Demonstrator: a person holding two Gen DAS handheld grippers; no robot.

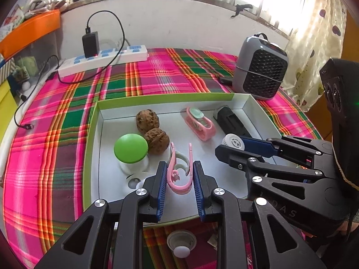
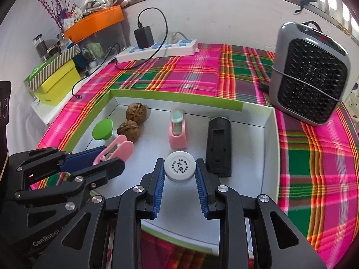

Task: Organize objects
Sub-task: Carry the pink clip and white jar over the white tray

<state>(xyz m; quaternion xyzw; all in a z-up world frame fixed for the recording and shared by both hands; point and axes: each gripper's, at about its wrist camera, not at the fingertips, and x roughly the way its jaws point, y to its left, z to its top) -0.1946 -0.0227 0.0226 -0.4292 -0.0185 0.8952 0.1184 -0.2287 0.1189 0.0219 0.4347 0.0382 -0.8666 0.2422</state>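
Both grippers loaded over the tray (image 2: 272, 121).
Left gripper (image 1: 180, 174) clamped on pink clip (image 1: 179, 180); right gripper (image 2: 179, 171) clamped on white-capped jar (image 2: 179, 167).

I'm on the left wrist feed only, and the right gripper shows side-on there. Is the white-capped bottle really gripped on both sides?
Observer: Yes. In the right wrist view the white cap sits squarely between the right gripper's two blue pads, and both press on its rim.
Operator: What's next to it on the side I can't see?
Observer: The black case lies lengthwise right beside the outer finger. I cannot tell whether they touch.
Operator: How does my pink clip look from over there?
Observer: Side-on, the pink clip is pinched in the left gripper, and its rounded end sticks out past the fingertips.
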